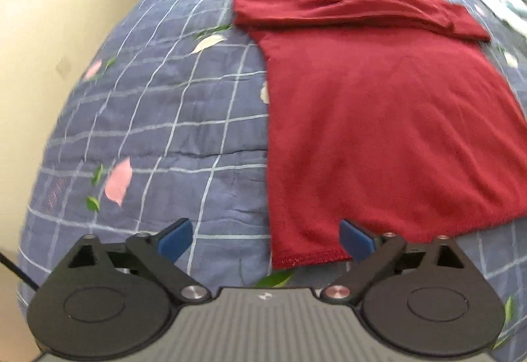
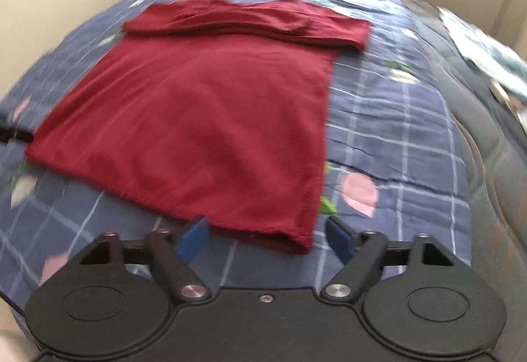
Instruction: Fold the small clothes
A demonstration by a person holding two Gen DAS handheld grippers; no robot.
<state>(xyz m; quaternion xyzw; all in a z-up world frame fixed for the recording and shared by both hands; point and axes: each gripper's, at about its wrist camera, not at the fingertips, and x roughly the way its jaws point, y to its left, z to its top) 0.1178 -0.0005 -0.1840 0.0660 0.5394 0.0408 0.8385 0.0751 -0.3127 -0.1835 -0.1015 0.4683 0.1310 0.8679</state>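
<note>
One big bed with a blue checked cotton cover (image 1: 158, 118) dotted with pink and white petals lies under both grippers. On it rests a dark red knit shirt (image 1: 388, 118), flat, its top part folded over at the far end. The left gripper (image 1: 265, 238) has its jaws wide apart over the shirt's near corner, gripping nothing. The right gripper (image 2: 266, 237) is wide apart too, the shirt's other near corner between its blue fingers (image 2: 192, 238), not pinched.

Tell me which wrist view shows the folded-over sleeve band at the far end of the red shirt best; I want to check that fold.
The left wrist view: the sleeve band lies sharper there, its creases and edges readable. In the right wrist view the same band is visible end to end but motion blur smears it.
</note>
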